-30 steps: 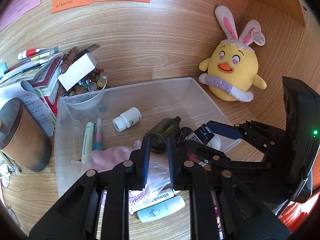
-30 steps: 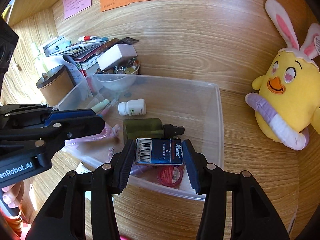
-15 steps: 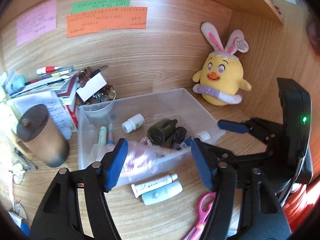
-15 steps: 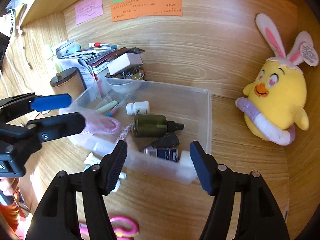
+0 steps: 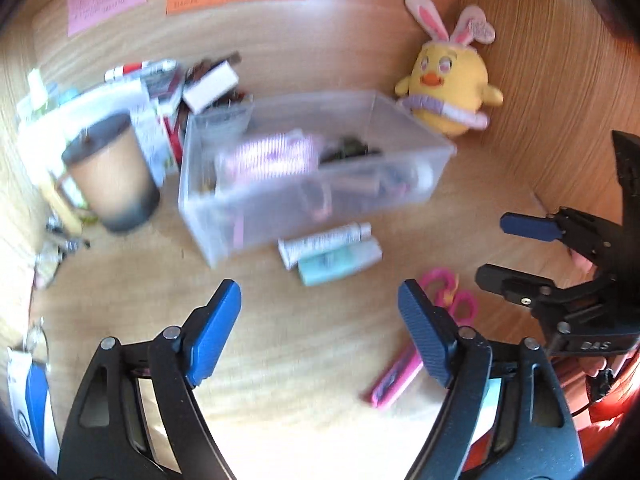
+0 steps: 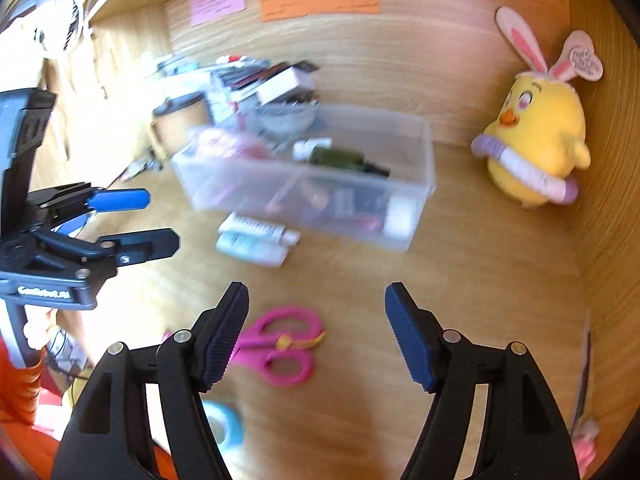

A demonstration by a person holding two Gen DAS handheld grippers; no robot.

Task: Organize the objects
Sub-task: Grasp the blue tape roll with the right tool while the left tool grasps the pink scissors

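Pink scissors (image 6: 280, 346), two tubes (image 5: 328, 250) before clear bin (image 5: 224, 216).

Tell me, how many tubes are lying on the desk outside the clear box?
2: a white tube against the box's front wall, and a pale blue tube touching its near side. Others may be hidden.

Bright daylight — motion blur, fisheye warp

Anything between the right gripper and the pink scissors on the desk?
Nothing visible. The right gripper hangs open and empty, and the pink scissors lie flat on bare desk just below it, beside its left finger.
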